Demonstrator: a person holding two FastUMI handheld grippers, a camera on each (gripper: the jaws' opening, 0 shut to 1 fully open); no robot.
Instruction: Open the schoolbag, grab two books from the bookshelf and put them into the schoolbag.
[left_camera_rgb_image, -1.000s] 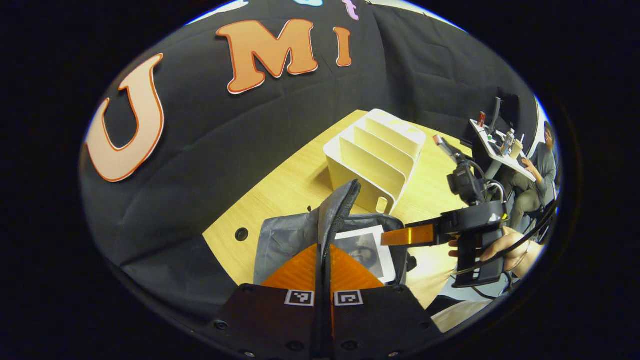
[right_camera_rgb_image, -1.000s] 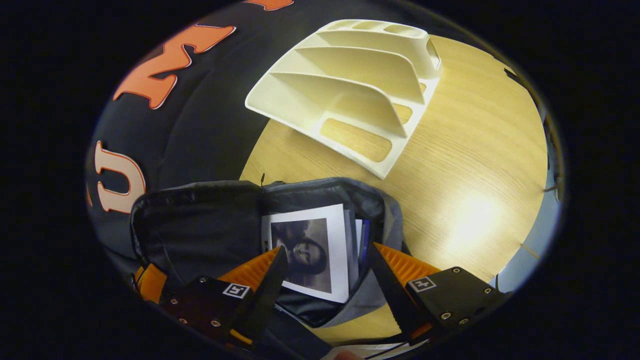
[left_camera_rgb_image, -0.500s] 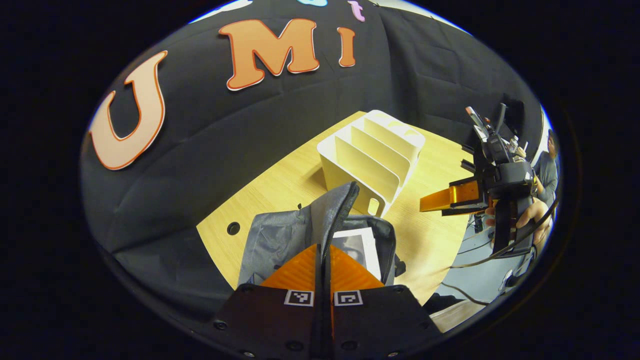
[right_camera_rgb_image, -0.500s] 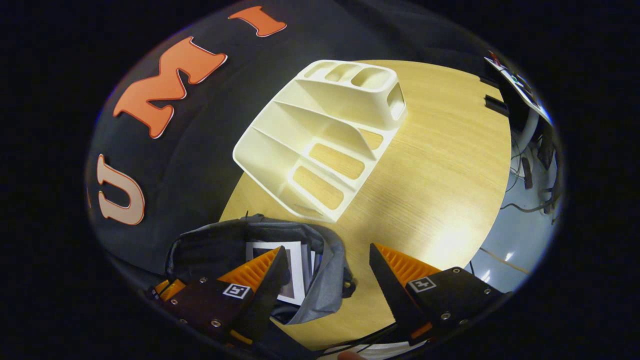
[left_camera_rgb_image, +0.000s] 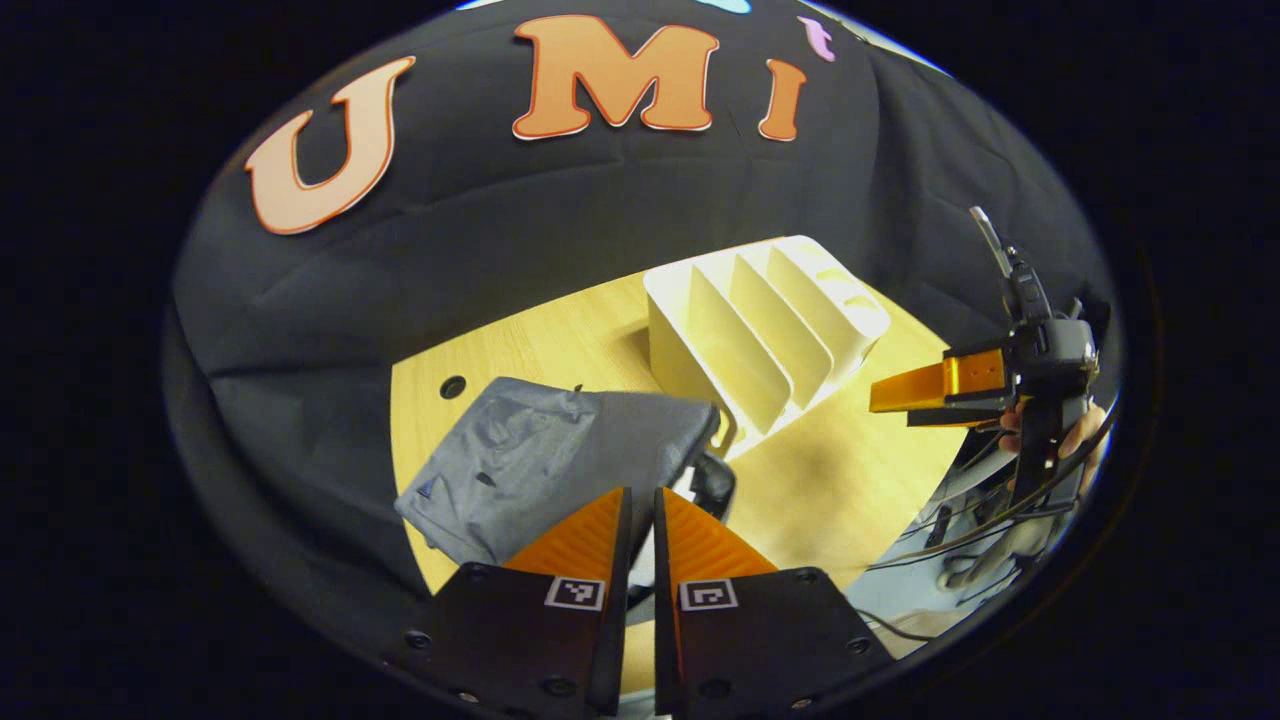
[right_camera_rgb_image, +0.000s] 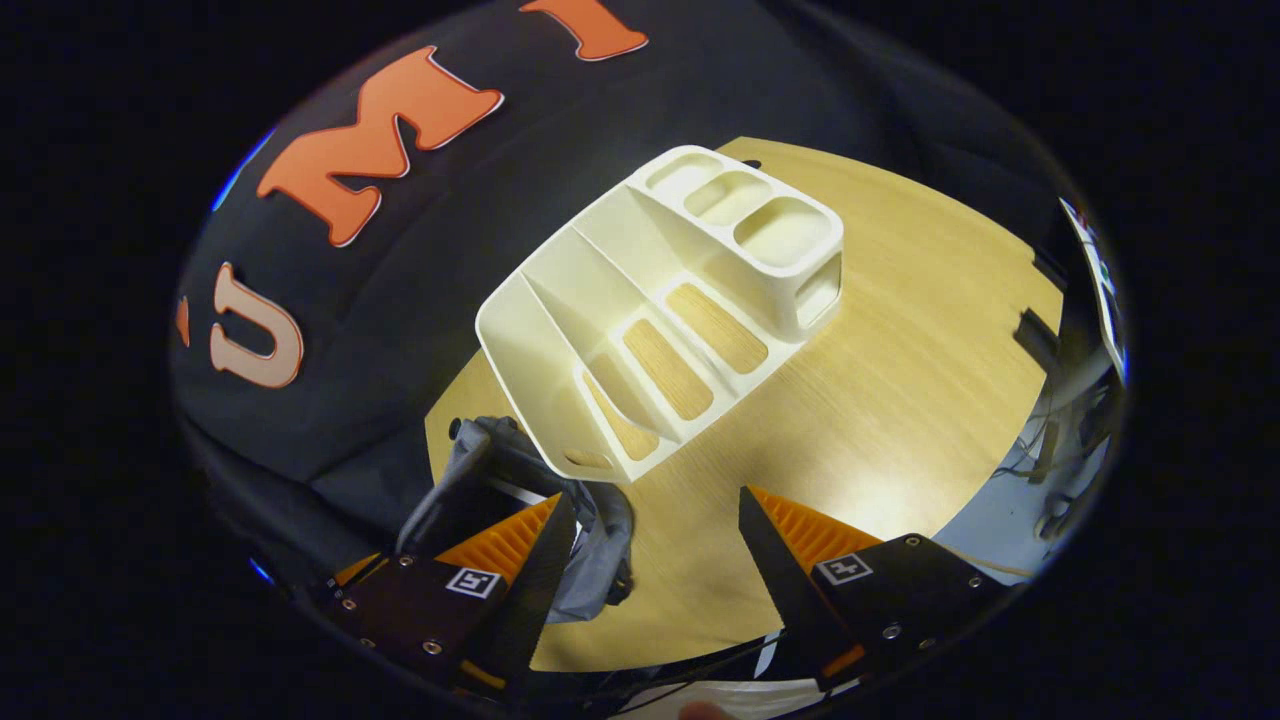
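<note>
Because the cloth has no frame of its own, the lines below run from the left of the table to the right.

Schoolbag (left_camera_rgb_image: 560, 455): grey soft fabric, lying slumped flat on the left part of the wooden table (left_camera_rgb_image: 860, 480), its far corner just beside the bookshelf; in the right gripper view (right_camera_rgb_image: 500, 480) a pale strip at its mouth may be a book's edge, though too little shows to be sure.

Handling of the bag: likely light and floppy, so it would fold under a pinch; the rim of the opening or the zip edge seems the firmest place to take hold, not the loose panel.

Left gripper (left_camera_rgb_image: 638, 525): low over the bag's near edge, its orange fingers almost together with a thin slit between them; nothing is caught in that slit.

Bookshelf (right_camera_rgb_image: 660, 310): cream, rigid plastic, upright dividers with cut-out floors, standing mid-table; its slots look empty, so I judge the books are already in the bag.

Handling of books: stiff, flat, fairly smooth covers; best pinched across the spine or a top corner.

Right gripper (right_camera_rgb_image: 655, 535): spread wide, holding nothing, over bare table in front of the shelf; seen from the left gripper view (left_camera_rgb_image: 925, 392) it is held off the table's right side.
</note>
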